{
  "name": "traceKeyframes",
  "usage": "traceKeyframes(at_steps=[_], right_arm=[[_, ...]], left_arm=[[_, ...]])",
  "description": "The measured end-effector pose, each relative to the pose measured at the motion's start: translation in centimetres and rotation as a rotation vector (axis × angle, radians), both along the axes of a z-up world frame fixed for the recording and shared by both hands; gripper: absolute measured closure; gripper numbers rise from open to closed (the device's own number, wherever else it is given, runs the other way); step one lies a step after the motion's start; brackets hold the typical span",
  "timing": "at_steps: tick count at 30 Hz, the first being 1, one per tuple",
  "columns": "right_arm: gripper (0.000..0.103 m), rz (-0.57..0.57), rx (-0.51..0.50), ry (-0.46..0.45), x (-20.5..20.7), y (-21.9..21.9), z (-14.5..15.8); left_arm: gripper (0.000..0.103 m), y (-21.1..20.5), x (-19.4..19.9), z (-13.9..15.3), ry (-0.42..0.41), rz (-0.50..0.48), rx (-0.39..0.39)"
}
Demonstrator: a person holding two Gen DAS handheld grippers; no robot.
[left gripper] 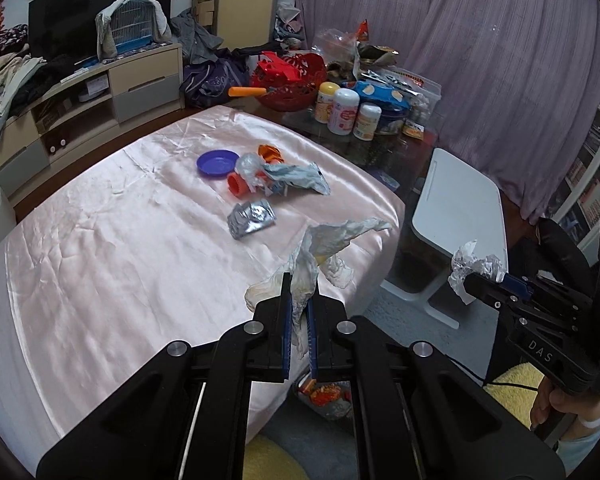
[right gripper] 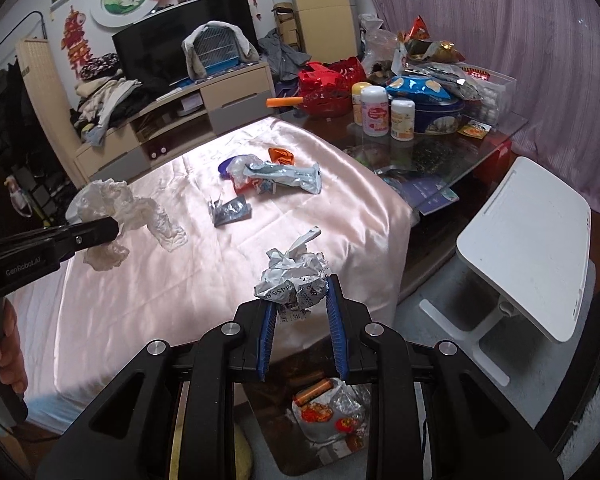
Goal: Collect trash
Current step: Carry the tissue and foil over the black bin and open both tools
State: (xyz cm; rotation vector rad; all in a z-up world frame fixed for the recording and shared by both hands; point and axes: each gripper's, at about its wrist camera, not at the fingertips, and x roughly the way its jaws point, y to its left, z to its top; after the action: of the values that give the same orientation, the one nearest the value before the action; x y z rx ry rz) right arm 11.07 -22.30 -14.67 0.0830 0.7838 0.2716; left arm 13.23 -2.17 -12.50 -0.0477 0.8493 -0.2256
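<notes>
Halfway: left gripper point(left gripper: 300, 296) clenched on tissue point(left gripper: 328, 252), right gripper point(right gripper: 302, 300) grasping crumpled foil point(right gripper: 292, 276), above bin point(right gripper: 324, 412) at lower centre; wrappers point(right gripper: 276, 176) left mid-table.

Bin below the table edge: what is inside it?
The bin holds red-printed wrappers, crumpled foil and an orange tube. Anything beneath them is covered.

Two hand-held grippers point(left gripper: 300, 294) point(right gripper: 302, 300), three white bottles point(left gripper: 343, 111), one purple dish point(left gripper: 217, 163)
</notes>
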Motion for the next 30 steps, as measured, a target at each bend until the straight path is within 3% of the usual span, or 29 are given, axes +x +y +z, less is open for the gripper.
traceKeyframes(at_steps=[10, 18, 24, 30], right_arm=[[0.077, -0.069, -0.004, 0.105, -3.0, -3.4, -5.1], [0.077, -0.085, 0.036, 0.207, -3.2, -4.4, -9.6], [0.077, -0.072, 0.043, 0.269, -2.7, -3.9, -11.7], [0.075, -0.054, 0.06, 0.288, -2.0, -3.4, -11.7]], left_arm=[[0.098, -5.1, -3.7, -8.0, 0.144, -0.137, -0.005], [0.098, -7.1, -3.6, -13.6, 0.254, -0.167, -0.02], [0.098, -8.0, -2.7, -16.3, 0.322, -0.181, -0.012], [0.096, -8.7, -1.9, -17.3, 0.357, -0.193, -0.007]])
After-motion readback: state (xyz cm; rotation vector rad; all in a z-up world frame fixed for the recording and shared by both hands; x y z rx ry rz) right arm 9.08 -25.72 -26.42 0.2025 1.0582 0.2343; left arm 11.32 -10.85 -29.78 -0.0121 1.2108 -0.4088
